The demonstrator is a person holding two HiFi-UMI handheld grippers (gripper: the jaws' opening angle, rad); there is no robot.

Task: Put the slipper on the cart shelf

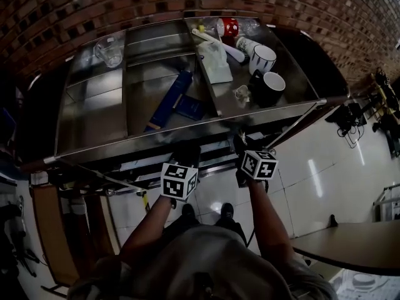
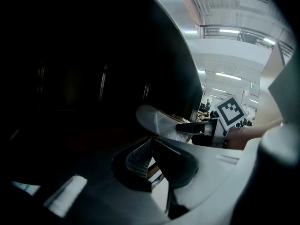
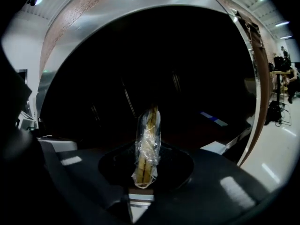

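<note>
A tan slipper (image 3: 146,146) wrapped in clear plastic stands edge-on between the jaws of my right gripper (image 3: 146,175), which is shut on it. In the left gripper view the same slipper (image 2: 161,124) sticks out leftward from the right gripper (image 2: 191,127) into the dark space under the cart's top. The head view shows both marker cubes just below the front rim of the steel cart (image 1: 187,140): right gripper (image 1: 241,145), left gripper (image 1: 187,150). My left gripper (image 2: 151,142) holds nothing and its tips appear to meet. The shelf itself is too dark to make out.
The cart's top tray holds a glass cup (image 1: 109,50), a blue box (image 1: 170,99), a white bag (image 1: 215,64), a red can (image 1: 229,26) and two mugs (image 1: 263,57) (image 1: 272,85). A brick wall stands behind. A table corner (image 1: 350,242) juts in at the lower right over white floor.
</note>
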